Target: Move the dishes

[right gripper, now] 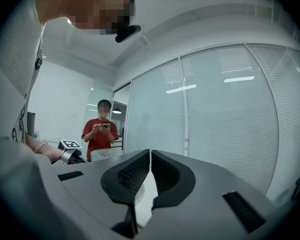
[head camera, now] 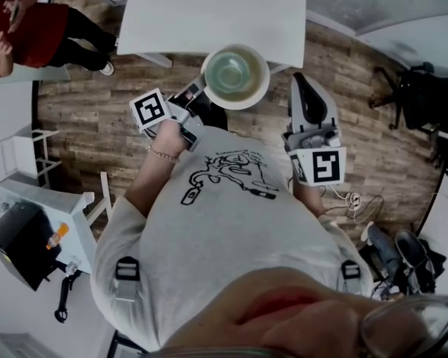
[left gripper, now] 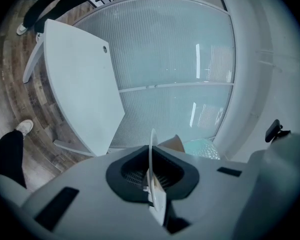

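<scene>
The person's white T-shirt is filling the bottom of the head view, and two grippers are reaching out from it, each carrying one marker cube: the left cube and the right cube. The left gripper is pinching the near rim of the one bowl, a round pale dish that is hanging over the wooden floor just short of the white table. The right gripper is pointing forward beside the bowl without touching it.

The left gripper view is showing what the head view is not: the left gripper is clamping its jaws tight on the bowl's thin rim, seen edge-on. The table is standing beyond, with a frosted glass wall behind it.

In the right gripper view, the right gripper is keeping its jaws all but together, leaving only a slit and nothing between them. Only this view is showing the bowl side-on as dimpled glass, next to the left cube. Farther off, one person in red is standing and looking at a phone.
</scene>
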